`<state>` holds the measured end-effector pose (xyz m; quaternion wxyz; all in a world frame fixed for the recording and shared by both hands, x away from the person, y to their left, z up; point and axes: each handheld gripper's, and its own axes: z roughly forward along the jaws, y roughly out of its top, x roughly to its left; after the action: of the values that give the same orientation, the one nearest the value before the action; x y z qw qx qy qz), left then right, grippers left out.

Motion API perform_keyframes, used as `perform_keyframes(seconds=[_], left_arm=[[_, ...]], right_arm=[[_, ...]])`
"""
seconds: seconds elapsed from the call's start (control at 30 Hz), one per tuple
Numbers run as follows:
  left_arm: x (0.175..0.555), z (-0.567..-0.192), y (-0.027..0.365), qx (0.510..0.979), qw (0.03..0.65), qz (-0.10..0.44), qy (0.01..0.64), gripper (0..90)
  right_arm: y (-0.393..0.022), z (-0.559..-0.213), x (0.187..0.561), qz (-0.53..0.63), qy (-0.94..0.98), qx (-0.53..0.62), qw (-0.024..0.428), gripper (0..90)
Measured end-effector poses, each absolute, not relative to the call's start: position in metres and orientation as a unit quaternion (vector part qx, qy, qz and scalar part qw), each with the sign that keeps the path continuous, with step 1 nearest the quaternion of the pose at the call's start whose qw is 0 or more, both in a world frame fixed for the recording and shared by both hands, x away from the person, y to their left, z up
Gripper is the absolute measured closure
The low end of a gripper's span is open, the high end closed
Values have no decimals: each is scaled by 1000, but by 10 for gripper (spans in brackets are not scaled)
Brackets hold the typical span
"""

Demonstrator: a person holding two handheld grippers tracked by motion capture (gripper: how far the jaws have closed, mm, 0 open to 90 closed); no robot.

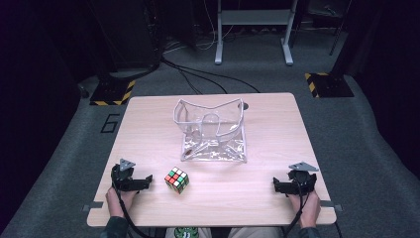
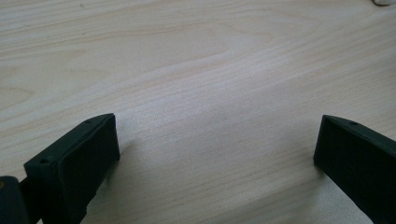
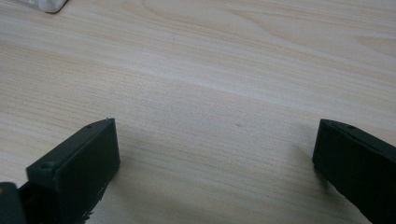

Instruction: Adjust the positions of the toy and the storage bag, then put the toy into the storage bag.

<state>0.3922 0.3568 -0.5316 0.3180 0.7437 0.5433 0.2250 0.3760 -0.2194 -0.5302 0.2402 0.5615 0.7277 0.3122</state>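
Wood-grain surface (image 1: 277, 134) carries the cube (image 1: 177, 179) near its front edge, just beside the left gripper (image 1: 143, 181) — jaws wide, empty. Straddle opposite flat faces squarely — right gripper (image 1: 277, 185) equally wide, empty.

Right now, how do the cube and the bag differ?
The cube is small, solid and multicoloured; the bag is far larger, clear and hollow, its top gaping open. The cube sits near the left gripper; the bag lies mid-table, farther back. Both rest on the table, untouched.
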Motion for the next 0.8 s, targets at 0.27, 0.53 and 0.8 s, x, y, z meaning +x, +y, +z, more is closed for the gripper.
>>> perform_keyframes(seconds=[0.27,0.53,0.8], left_arm=[[393,-532,355,738,316,228,550,1],[392,-532,353,737,315,230,552,1],[390,-531,349,738,314,228,551,0]], right_arm=[[-219,-530,375,314,728,560,242,24],[-218,-530,374,311,725,562,250,31],[-219,-530,374,319,727,557,242,54]])
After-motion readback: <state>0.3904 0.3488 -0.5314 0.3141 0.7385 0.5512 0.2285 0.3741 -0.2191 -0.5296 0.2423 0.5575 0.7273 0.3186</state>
